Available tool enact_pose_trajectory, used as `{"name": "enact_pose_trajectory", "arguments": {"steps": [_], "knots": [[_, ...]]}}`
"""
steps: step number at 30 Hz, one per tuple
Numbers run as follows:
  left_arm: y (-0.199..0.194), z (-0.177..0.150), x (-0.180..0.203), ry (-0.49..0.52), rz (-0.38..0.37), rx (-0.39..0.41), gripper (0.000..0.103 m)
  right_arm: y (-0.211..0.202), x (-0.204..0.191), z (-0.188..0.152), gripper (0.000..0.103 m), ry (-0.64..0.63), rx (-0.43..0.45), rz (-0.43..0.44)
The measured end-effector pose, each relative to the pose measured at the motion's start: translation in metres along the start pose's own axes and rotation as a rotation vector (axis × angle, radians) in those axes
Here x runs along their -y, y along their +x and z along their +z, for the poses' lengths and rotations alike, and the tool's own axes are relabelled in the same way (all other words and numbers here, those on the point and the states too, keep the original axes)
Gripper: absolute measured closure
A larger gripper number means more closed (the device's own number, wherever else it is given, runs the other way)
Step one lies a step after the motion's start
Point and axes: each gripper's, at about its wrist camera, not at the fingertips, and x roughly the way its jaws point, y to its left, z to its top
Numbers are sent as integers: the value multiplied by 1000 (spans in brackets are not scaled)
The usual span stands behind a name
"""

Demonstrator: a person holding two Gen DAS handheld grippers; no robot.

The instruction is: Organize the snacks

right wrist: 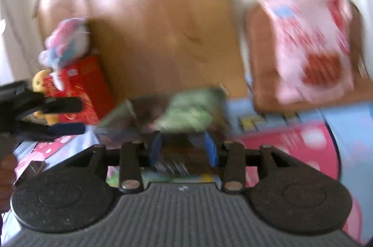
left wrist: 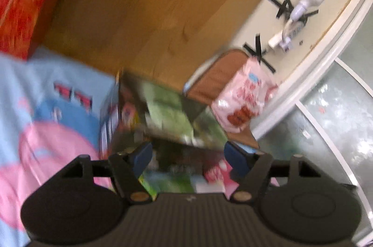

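Motion blur softens both views. A green snack packet (left wrist: 167, 114) (right wrist: 191, 114) lies on a pile of snack boxes in front of a big cardboard box (left wrist: 151, 2). My left gripper (left wrist: 187, 154) hovers just before it, jaws wide apart and open. It also shows at the left of the right wrist view, left gripper (right wrist: 70, 116), with nothing gripped. My right gripper (right wrist: 183, 149) is open too, its blue pads apart over the packet's dark near end. A pink snack bag (left wrist: 242, 97) (right wrist: 312, 48) rests on a brown tray (left wrist: 216, 74) to the right.
A red box (left wrist: 21, 4) (right wrist: 81, 88) stands at the left with a pink-white plush toy (right wrist: 67, 37) and a yellow toy (right wrist: 40, 81). A light blue box with a pink cartoon (left wrist: 46, 107) lies in front. The white table edge (left wrist: 326, 55) curves at the right.
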Motion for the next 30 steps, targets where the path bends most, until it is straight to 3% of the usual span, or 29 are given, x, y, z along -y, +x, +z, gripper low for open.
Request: {"name": "enact_pose_trajectory", "arguments": {"steps": [3, 7, 10, 13, 16, 18, 20, 25, 30], "knots": [[15, -13, -3, -33, -15, -69, 33, 4, 18, -21, 59, 84, -93, 27], [46, -21, 17, -6, -30, -140, 33, 14, 9, -39, 58, 36, -175, 20], [76, -27, 37, 62, -38, -204, 33, 20, 0, -45, 54, -29, -166, -4], [108, -34, 52, 133, 20, -250, 32, 21, -1, -43, 54, -55, -155, -18], [125, -41, 56, 127, 23, -280, 30, 23, 3, -44, 54, -65, -144, -26], [127, -46, 61, 145, 53, -268, 31, 23, 2, -45, 54, -80, -134, -28], [124, -48, 65, 165, 77, -259, 38, 21, -2, -47, 61, -111, -129, -47], [91, -40, 76, 149, 10, -202, 38, 0, -7, -48, 67, -108, -56, -24], [63, -14, 94, 212, -30, -99, 36, -19, -25, -28, 67, -147, 74, -16]]}}
